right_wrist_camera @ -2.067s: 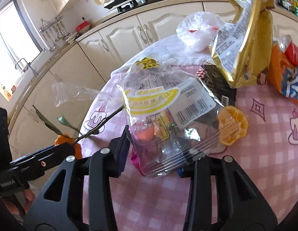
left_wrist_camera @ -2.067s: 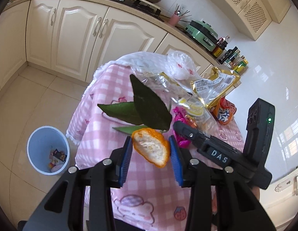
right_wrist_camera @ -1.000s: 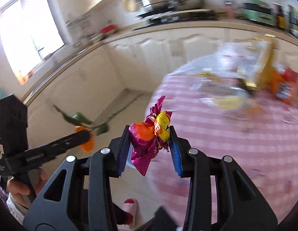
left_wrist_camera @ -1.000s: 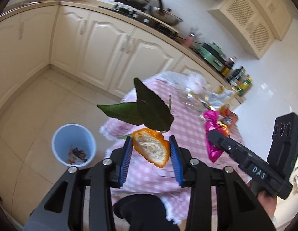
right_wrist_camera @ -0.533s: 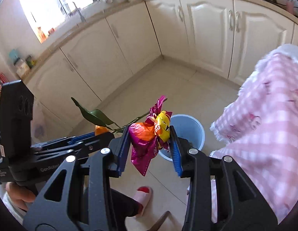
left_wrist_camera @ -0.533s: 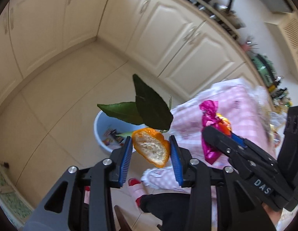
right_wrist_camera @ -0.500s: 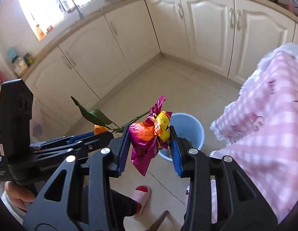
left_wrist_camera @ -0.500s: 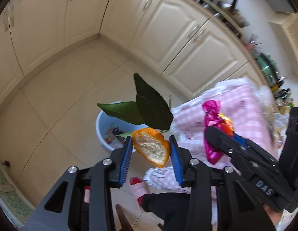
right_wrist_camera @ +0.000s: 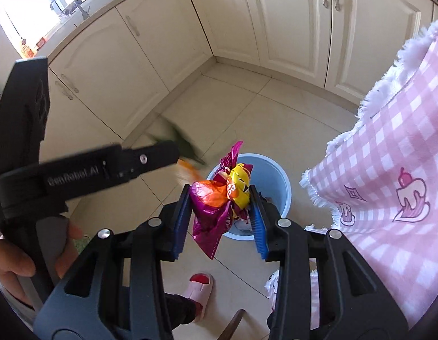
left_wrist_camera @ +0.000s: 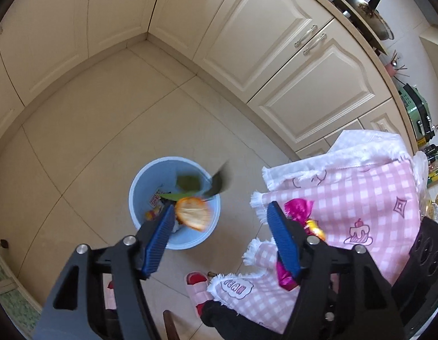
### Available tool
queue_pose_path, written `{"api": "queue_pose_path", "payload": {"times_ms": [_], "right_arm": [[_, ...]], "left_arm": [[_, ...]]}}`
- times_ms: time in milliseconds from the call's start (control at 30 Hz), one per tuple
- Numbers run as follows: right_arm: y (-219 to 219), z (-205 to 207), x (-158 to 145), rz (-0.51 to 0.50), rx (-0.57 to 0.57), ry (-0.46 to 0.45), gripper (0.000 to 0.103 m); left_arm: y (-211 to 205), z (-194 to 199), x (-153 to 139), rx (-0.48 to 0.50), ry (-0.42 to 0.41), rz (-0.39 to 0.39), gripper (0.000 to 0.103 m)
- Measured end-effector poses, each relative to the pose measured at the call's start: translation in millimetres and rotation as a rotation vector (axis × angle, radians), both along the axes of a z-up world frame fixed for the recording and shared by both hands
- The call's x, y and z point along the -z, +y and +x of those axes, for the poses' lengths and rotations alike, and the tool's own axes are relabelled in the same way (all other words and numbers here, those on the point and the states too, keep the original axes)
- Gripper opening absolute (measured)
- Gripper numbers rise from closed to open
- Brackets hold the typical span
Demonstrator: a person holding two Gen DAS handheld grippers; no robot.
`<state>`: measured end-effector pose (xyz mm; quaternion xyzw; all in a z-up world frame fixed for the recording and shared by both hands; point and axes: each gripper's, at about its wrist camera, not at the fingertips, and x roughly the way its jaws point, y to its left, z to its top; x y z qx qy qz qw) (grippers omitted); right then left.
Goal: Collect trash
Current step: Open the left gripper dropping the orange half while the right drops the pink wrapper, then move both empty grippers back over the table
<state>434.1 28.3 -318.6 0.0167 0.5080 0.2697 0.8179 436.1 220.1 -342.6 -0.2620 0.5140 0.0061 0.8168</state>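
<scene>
- The left gripper (left_wrist_camera: 219, 228) has its blue fingers (left_wrist_camera: 158, 239) spread wide, gripping nothing; the orange peel (left_wrist_camera: 192, 213) with its leaves (left_wrist_camera: 219, 180) shows blurred just off the left pad, in front of the mouth of the blue bin (left_wrist_camera: 139, 181), apparently in free fall
- The bin stands on the tiled floor, left of the hanging edge of the pink checked tablecloth (left_wrist_camera: 360, 187), and already contains a few scraps; a slipper (left_wrist_camera: 197, 283) shows on the near side of it
- The right gripper (right_wrist_camera: 219, 218) has its fingers narrow, clamped on the crumpled candy wrapper (right_wrist_camera: 219, 198), which sits in front of the bin's rim (right_wrist_camera: 286, 187) in the right wrist view
- In my judgement the step in hand is the drop: the peel looks well aimed, so the left gripper only needs to hold its spread until the leaves clear the pads
- For the wrapper, it seems best to bring the right gripper squarely over the centre of the bin before parting the fingers, since light foil can drift or cling to a pad
- Lowering closer to the opening should reduce the chance of the wrapper landing on the floor or catching on the fringe of the cloth to the right
- Keeping the two tools apart over the bin avoids a knock between them
</scene>
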Motion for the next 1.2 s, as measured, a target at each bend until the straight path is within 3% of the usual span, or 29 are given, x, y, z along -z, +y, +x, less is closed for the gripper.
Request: {"api": "queue_pose_path", "payload": {"times_ms": [333, 633, 733, 800, 833, 1200], "right_arm": [[9, -1, 3, 0.000, -0.001, 0.017, 0.039], [25, 14, -7, 0.018, 0.001, -0.039, 0.039], [29, 22, -16, 0.028, 0.027, -0.086, 0.042], [32, 25, -21, 0.028, 0.043, -0.110, 0.059], [33, 27, -24, 0.025, 0.055, -0.122, 0.063], [13, 1, -60, 0.022, 0.085, -0.205, 0.064]], "left_arm": [[17, -25, 12, -0.049, 0.032, 0.049, 0.066], [43, -40, 9, -0.108, 0.024, 0.051, 0.066], [49, -43, 1, -0.128, 0.006, 0.049, 0.066], [51, -44, -6, -0.133, -0.009, 0.046, 0.066], [51, -45, -9, -0.134, -0.015, 0.048, 0.066], [44, -59, -40, -0.121, -0.063, 0.063, 0.066]]}}
